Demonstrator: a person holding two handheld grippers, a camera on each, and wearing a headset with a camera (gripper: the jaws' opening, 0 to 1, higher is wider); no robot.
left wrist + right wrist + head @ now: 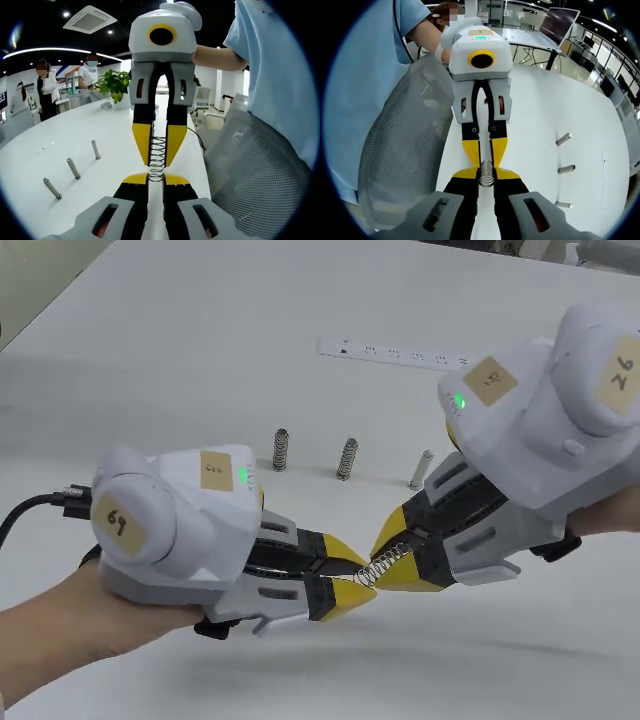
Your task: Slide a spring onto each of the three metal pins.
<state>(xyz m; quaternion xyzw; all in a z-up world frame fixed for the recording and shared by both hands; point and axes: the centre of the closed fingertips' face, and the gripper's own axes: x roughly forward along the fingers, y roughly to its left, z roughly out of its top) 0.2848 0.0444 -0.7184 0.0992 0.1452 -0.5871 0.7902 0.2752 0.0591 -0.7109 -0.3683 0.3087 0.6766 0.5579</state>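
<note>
Above table (pixel 200 340) | left gripper (pixel 355 578) clamped on spring (pixel 383 565) end | right gripper (pixel 395 556) clamped on same spring's other end

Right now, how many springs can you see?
3. The held spring is between the left gripper and right gripper; the second spring and third spring stand behind, left of the bare pin.

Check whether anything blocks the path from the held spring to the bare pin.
Nothing visible does: bare table lies between the spring, held by the left claw and right claw, and the bare pin.
</note>
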